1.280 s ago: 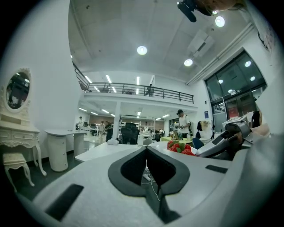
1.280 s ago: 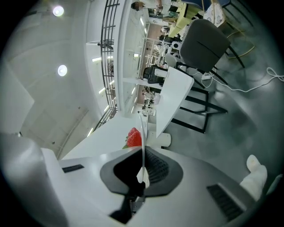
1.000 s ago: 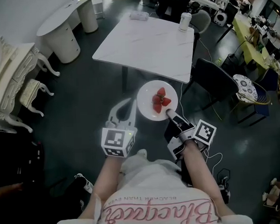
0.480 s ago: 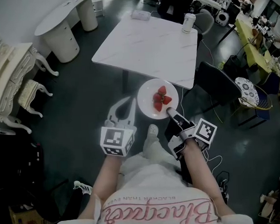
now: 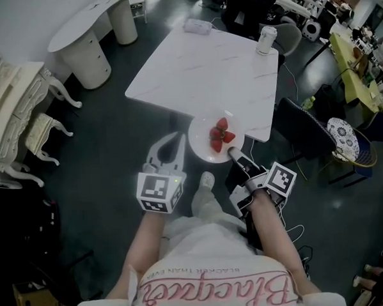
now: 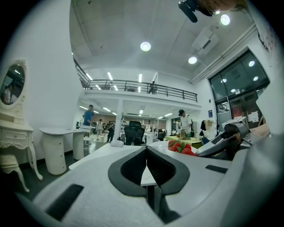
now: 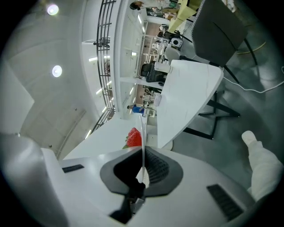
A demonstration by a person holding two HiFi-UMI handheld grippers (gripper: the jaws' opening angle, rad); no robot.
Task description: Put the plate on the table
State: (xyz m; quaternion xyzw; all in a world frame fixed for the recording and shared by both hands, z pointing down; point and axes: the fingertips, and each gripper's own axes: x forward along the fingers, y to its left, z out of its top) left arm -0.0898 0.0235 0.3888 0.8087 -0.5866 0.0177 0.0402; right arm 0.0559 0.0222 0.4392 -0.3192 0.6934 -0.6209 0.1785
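Observation:
A white plate [image 5: 212, 148] with several strawberries [image 5: 220, 136] hangs in the air at the near edge of the white square table [image 5: 200, 65]. My right gripper [image 5: 231, 154] is shut on the plate's near right rim. In the right gripper view that rim [image 7: 143, 128] runs edge-on between the jaws, with a strawberry [image 7: 134, 137] just beyond. My left gripper [image 5: 170, 146] floats left of the plate, shut and holding nothing. Its jaws meet at the tips in the left gripper view [image 6: 146, 165], where the strawberries [image 6: 180, 148] show to the right.
A can [image 5: 266, 41] and a small white object [image 5: 198, 27] stand at the table's far side. A black chair [image 5: 305, 129] and a patterned round seat [image 5: 343, 135] are on the right. Rounded white counters [image 5: 86, 39] and an ornate dressing table [image 5: 13, 107] stand left.
The table has drawn nearer in the head view, so the plate now overlaps its near edge. Both grippers keep the same pose and hold.

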